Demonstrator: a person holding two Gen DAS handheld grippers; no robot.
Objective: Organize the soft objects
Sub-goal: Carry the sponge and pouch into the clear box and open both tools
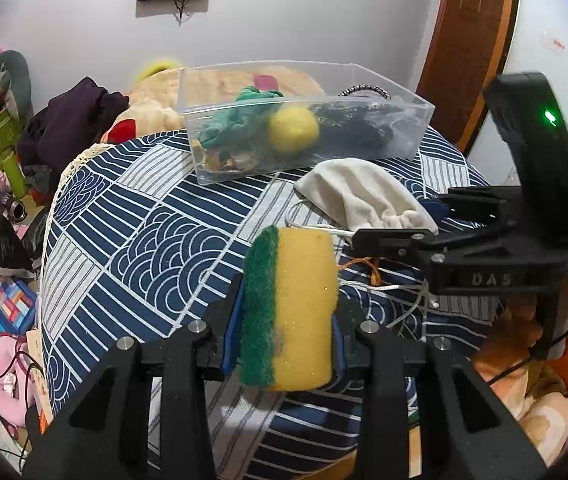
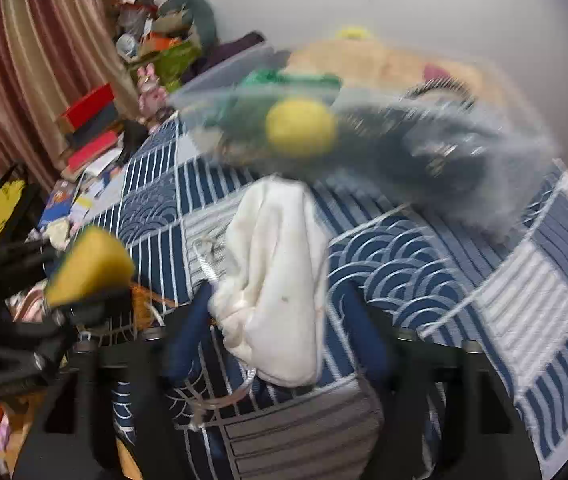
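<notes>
— Left wrist view: the left gripper (image 1: 288, 320) is clenched on the yellow-and-green foam sponge (image 1: 290, 308), held above the near bed.
— The clear plastic bin (image 1: 304, 120) at the far side already holds a yellow ball (image 1: 293, 130)?
— Yes. The white drawstring pouch (image 2: 280, 280) lies between the right gripper (image 2: 280, 336) fingers, spread apart; both seem left.

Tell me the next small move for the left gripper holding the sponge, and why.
Probably carry the sponge forward and over the clear plastic bin. The left gripper is already shut on it above the bedspread, and the bin, open-topped, already holds a yellow ball and green cloth.
</notes>
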